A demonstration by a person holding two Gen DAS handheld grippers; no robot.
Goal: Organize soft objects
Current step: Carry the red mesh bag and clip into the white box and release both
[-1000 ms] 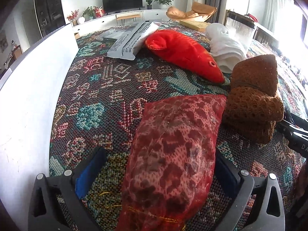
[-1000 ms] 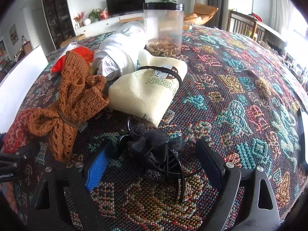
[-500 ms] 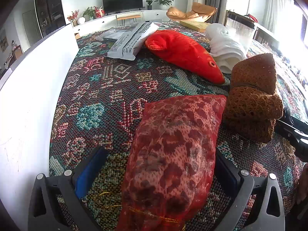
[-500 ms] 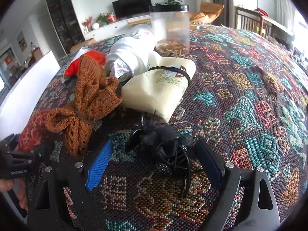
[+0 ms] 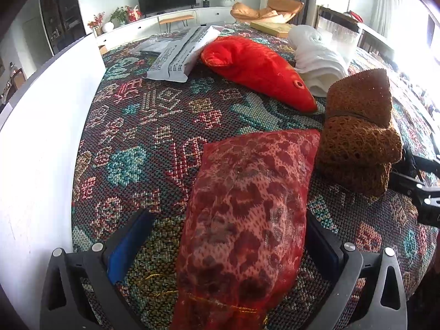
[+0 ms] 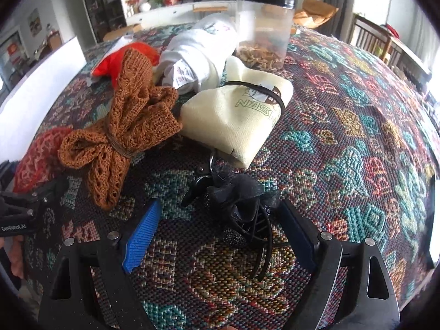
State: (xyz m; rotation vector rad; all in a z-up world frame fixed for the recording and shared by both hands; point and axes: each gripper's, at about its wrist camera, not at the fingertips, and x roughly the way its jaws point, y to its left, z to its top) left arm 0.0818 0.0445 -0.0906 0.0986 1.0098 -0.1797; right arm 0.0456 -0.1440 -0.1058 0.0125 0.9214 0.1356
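Note:
A red patterned mesh pouch [image 5: 247, 214] lies on the woven patterned cloth between the wide-open fingers of my left gripper [image 5: 228, 236]; it also shows in the right wrist view [image 6: 38, 154]. A brown knitted bundle [image 5: 357, 137] tied with a band sits just right of it, and shows in the right wrist view too [image 6: 123, 134]. Behind are a red plush fish [image 5: 258, 71] and a white rolled cloth [image 5: 316, 55]. My right gripper [image 6: 220, 225] is open around a black lace hair clip [image 6: 239, 200]. A cream folded cloth [image 6: 239, 115] with a black band lies beyond.
A white wall or panel [image 5: 35, 151] runs along the left edge. A white printed packet [image 5: 184, 52] lies at the back. A clear plastic jar [image 6: 264, 30] with a black lid stands behind the cream cloth. The left gripper's body [image 6: 24, 206] shows at left in the right wrist view.
The right wrist view has shifted and drawn slightly closer to the black hair clip between its fingers. The left gripper and pouch have hardly moved.

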